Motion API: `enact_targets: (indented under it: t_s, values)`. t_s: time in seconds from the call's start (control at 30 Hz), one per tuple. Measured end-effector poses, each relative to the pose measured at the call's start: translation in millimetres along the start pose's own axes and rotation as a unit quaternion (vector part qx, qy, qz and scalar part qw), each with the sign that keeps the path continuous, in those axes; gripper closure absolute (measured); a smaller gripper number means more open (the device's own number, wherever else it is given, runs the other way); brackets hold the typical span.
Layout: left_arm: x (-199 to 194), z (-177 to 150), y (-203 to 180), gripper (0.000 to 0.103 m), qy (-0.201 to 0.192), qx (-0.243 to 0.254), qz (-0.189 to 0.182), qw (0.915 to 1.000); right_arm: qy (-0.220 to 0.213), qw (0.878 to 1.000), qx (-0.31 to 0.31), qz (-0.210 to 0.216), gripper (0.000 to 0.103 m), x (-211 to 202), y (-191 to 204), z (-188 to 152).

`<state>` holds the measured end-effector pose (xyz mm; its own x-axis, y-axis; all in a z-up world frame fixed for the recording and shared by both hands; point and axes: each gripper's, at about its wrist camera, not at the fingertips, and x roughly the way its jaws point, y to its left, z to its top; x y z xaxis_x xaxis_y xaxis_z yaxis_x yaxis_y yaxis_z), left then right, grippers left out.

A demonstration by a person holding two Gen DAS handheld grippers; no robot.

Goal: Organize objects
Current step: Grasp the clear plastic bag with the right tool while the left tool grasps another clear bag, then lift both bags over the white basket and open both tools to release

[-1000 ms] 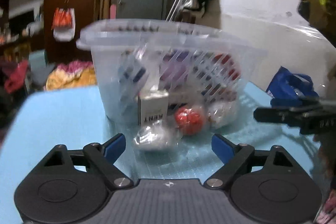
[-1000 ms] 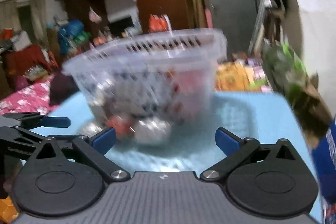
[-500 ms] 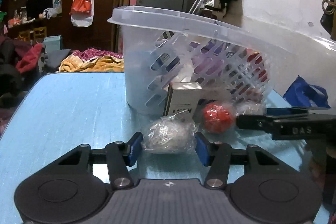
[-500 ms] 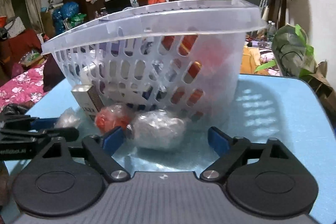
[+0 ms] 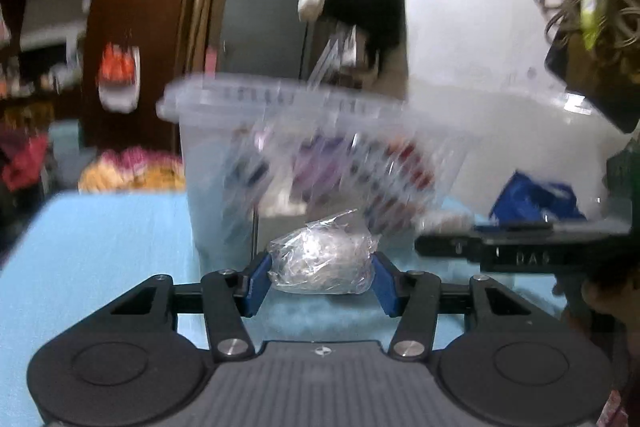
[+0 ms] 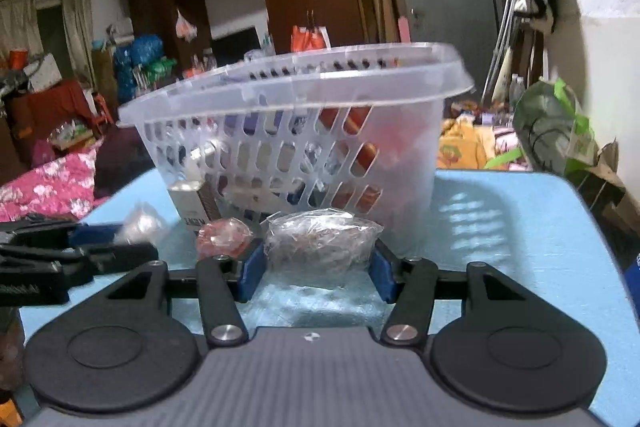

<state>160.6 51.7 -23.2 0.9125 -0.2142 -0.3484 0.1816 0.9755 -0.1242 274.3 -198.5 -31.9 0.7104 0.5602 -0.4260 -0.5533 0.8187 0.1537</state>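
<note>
We have a crinkled plastic-wrapped bundle in each tool. The left gripper (image 5: 322,277) has its jaws drawn in part-way, blue pads pressing both ends of a clear-wrapped bundle (image 5: 322,263) that sits on the blue counter (image 5: 100,247) just in front of the basket (image 5: 304,147). The right gripper (image 6: 316,269) has just been closing, and its jaws now clamp a second wrapped bundle (image 6: 322,243), darker inside, also on the counter at the near wall of the basket. Between the two lie a red wrapped ball (image 6: 224,239) and a small upright carton (image 6: 194,203) that leans against the basket.

We judge these bundles light and soft: the film will crumple and slide under the pads, so the grip is surest across the widest part of the body, where the filling gives resistance, not on the loose twisted ends. The basket's wall is thin and slotted and already holds other items, so we would lift each bundle clear of the rim before letting go, taking care not to nudge the carton
</note>
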Motion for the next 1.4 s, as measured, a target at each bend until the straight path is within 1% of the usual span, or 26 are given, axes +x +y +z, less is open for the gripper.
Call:
enact_targets:
  t_s: [0.03, 0.1, 0.17, 0.27, 0.33, 0.4, 0.47, 0.73, 0.9, 1.07, 1.2, 1.27, 1.3, 1.33, 1.4]
  values:
    - [-4, -1, -4, 0.046, -0.016, 0.003, 0.005, 0.9998, -0.01, 1.0, -0.003, 0.004, 0.045, -3, 2, 1]
    - [-8, -2, -10, 0.046, -0.036, 0.011, -0.001, 0.9993, -0.031, 0.999, -0.012, 0.005, 0.045, -7, 5, 1]
    - [-10, -3, -16, 0.046, -0.045, 0.027, 0.001, 0.9986, -0.044, 0.999, -0.023, 0.005, 0.045, -10, 10, 1]
    - [-16, -4, -21, 0.046, -0.069, 0.052, -0.009, 0.9963, -0.063, 0.997, -0.039, 0.008, 0.045, -11, 21, 3]
    - [-17, -5, -22, 0.046, -0.077, 0.056, -0.011, 0.9954, -0.072, 0.996, -0.045, 0.016, 0.045, -13, 25, 2]
    - [-18, -6, -22, 0.046, -0.082, 0.054, -0.017, 0.995, -0.086, 0.995, -0.046, 0.035, 0.045, -17, 25, 2]
    - [-18, -5, -21, 0.046, -0.083, 0.053, -0.017, 0.995, -0.096, 0.993, -0.046, 0.044, 0.045, -20, 24, 1]
    - [-20, -7, -20, 0.046, -0.083, 0.055, -0.014, 0.9949, -0.117, 0.99, -0.065, 0.044, 0.045, -25, 30, -1]
    - [-21, -7, -19, 0.046, -0.086, 0.053, -0.013, 0.9948, -0.127, 0.989, -0.06, 0.053, 0.045, -27, 24, -4]
    - [-22, -8, -20, 0.046, -0.085, 0.054, -0.012, 0.9948, -0.131, 0.988, -0.066, 0.056, 0.045, -28, 28, -6]
    - [-29, -8, -18, 0.046, -0.1, 0.044, -0.017, 0.9939, -0.142, 0.986, -0.065, 0.06, 0.045, -31, 27, -8]
    - [-31, 0, -19, 0.046, -0.092, 0.044, -0.031, 0.9943, -0.156, 0.984, -0.064, 0.059, 0.045, -36, 27, -7]
    - [-34, 8, -21, 0.046, -0.1, 0.049, -0.032, 0.9932, -0.166, 0.982, -0.068, 0.056, 0.045, -41, 30, -1]
    - [-38, 21, -21, 0.046, -0.112, 0.052, -0.03, 0.992, -0.175, 0.98, -0.073, 0.054, 0.045, -45, 32, 9]
    - [-38, 54, -21, 0.046, -0.119, 0.049, -0.019, 0.9915, -0.187, 0.978, -0.078, 0.049, 0.045, -49, 36, 43]
